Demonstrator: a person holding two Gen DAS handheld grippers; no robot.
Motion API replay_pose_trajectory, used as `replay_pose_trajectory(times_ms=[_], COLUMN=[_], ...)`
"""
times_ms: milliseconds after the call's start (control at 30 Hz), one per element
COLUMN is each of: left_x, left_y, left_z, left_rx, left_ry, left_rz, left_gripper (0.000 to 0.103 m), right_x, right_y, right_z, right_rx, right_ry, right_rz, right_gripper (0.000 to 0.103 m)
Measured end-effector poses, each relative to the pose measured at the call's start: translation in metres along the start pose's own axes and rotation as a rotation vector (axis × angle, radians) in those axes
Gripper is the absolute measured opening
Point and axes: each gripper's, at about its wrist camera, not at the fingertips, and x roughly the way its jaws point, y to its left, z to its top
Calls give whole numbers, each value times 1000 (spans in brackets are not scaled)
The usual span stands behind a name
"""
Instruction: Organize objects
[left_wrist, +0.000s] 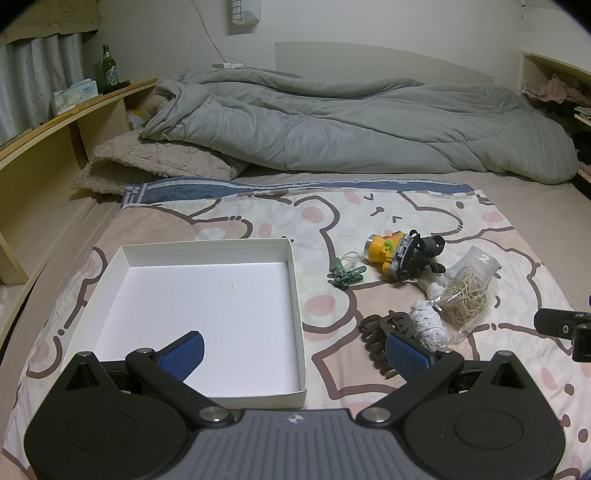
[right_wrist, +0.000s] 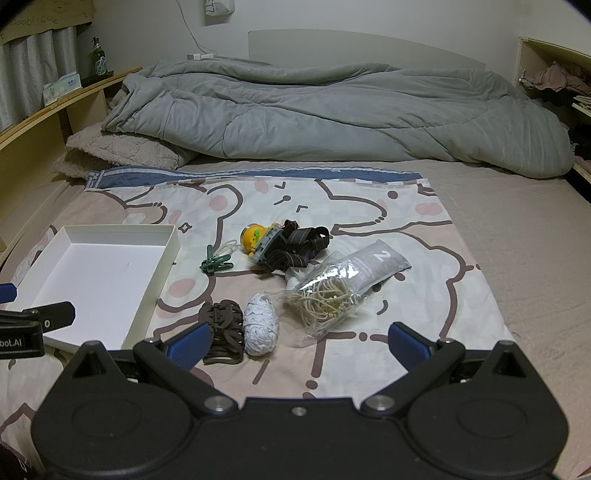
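An empty white shallow box (left_wrist: 122, 258) (right_wrist: 168, 254) lies on the patterned sheet at the left. To its right lie green clothes pegs (left_wrist: 347, 275) (right_wrist: 216, 263), a yellow headlamp with dark straps (left_wrist: 395, 254) (right_wrist: 284, 245), a clear bag of rubber bands (left_wrist: 467, 291) (right_wrist: 332, 299), a white lace roll (left_wrist: 428, 323) (right_wrist: 260, 326) and a brown hair claw (left_wrist: 380, 334) (right_wrist: 221, 328). My left gripper (left_wrist: 295, 352) is open and empty over the box's near right edge. My right gripper (right_wrist: 299, 341) is open and empty just in front of the claw and lace roll.
A crumpled grey duvet (left_wrist: 351, 125) and a beige pillow (left_wrist: 147, 162) fill the far side of the bed. A wooden shelf (left_wrist: 55, 125) with a green bottle (left_wrist: 109, 70) and tissue box runs along the left. Clothes sit on shelves at the right (right_wrist: 557, 81).
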Motion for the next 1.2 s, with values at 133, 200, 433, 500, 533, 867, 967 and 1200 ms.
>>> replay_pose_trajectory(times_ms=[133,200,433,500,533,867,967,1200], left_x=[0,0,1,0,0,0,0,1], left_y=[0,0,0,0,0,0,0,-1], left_z=[1,0,0,0,0,-1,-1,-2], left_rx=[1,0,0,1,1,0,-1,0], left_ry=[0,0,0,0,0,1,1,0], left_rz=[0,0,0,0,1,2,0,2], left_gripper=[103,103,103,103,103,103,103,103], right_x=[0,1,-2,0,0,0,0,-2], right_y=[0,0,3,1,2,1,1,1], right_z=[0,0,-1,-1,-3,-1,0,-3], right_rx=[0,0,3,2,2,2,2,3], right_ry=[0,1,1,1,1,2,1,3], right_rz=[0,0,0,1,0,0,-1,-3], right_gripper=[103,103,103,103,103,103,103,103])
